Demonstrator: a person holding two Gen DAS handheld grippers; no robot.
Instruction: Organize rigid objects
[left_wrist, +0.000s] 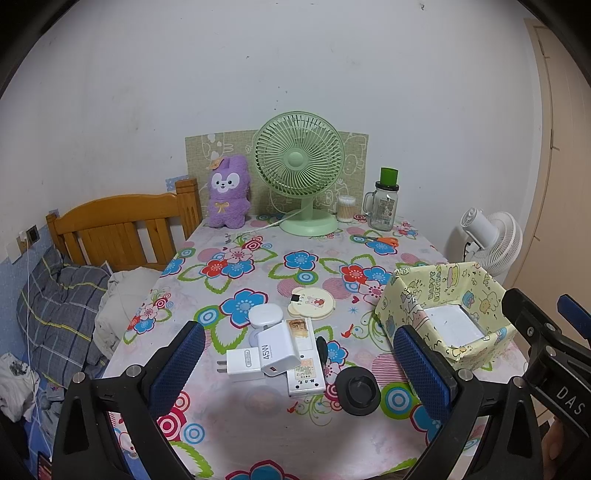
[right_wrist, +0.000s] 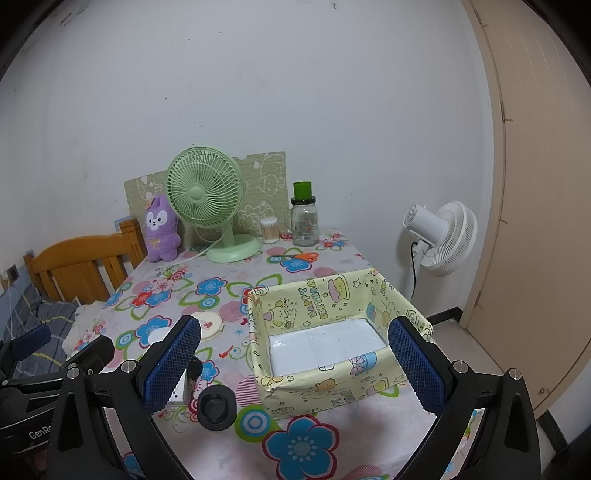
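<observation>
Two hand-held tongs are hovering over a bench (left_wrist: 229, 273) covered in a bright flowered cloth. The left tongs (left_wrist: 299, 354) are standing wide open, their blue padded fingers (left_wrist: 177, 365) spread well apart, gripping nothing and touching nothing. Between them, on the cloth, a small heap of rigid things is lying: a white 45W charger (left_wrist: 275, 350) is resting on top of a white flat box (left_wrist: 304, 373), with a smaller white plug (left_wrist: 242, 363) just beside it and a white case (left_wrist: 265, 315) behind. A round cream mirror (left_wrist: 312, 302) is sitting just beyond the heap, and a black cap (left_wrist: 358, 391) is lying nearer, to the right. The right tongs (right_wrist: 293, 363) are also standing wide open and holding nothing, their fingers (right_wrist: 413, 365) framing a yellow box (right_wrist: 332, 295) wrapped in cartoon birthday paper. The box is sitting open-topped at the right side of the bench, showing only its white floor. The black cap is lying just to its left. At the back of the bench a green fan (left_wrist: 299, 162), a purple plush (left_wrist: 227, 195), a jar (left_wrist: 384, 206), a swab tub (left_wrist: 346, 208) and orange scissors (left_wrist: 376, 240) are standing or lying well apart from the heap. A white fan (right_wrist: 441, 238) is standing on the floor beyond the bench, and a bed (left_wrist: 122, 229) is lying to the left.
</observation>
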